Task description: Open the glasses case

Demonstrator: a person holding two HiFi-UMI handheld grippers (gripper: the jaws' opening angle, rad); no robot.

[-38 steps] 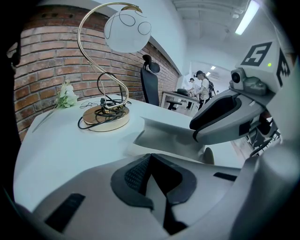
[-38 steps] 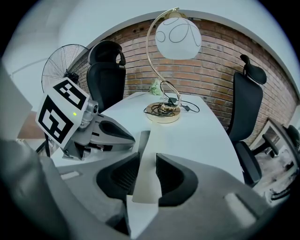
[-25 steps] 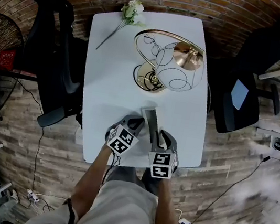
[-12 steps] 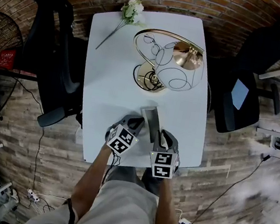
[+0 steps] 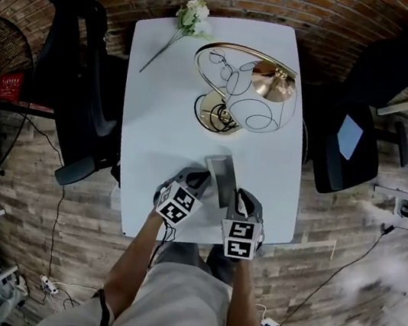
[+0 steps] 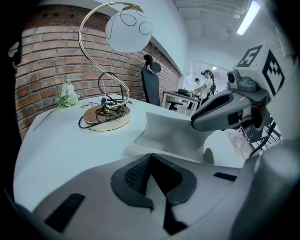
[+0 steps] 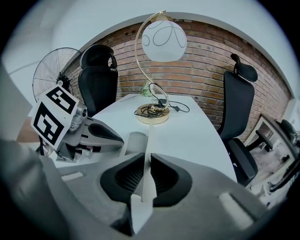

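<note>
The right gripper [image 7: 146,176] has just been closing its jaws, which now pinch the flat grey glasses case's [image 5: 221,175] raised flap. The left gripper [image 6: 152,177] is clamped on the case's other side.

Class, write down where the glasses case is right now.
In the head view, the glasses case sits at the near edge of the white table, roughly mid-width, on the person's side of the lamp.

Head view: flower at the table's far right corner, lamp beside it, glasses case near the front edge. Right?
No. The head view shows the flower at the table's far left corner. The lamp beside it and the glasses case near the front edge hold.
</note>
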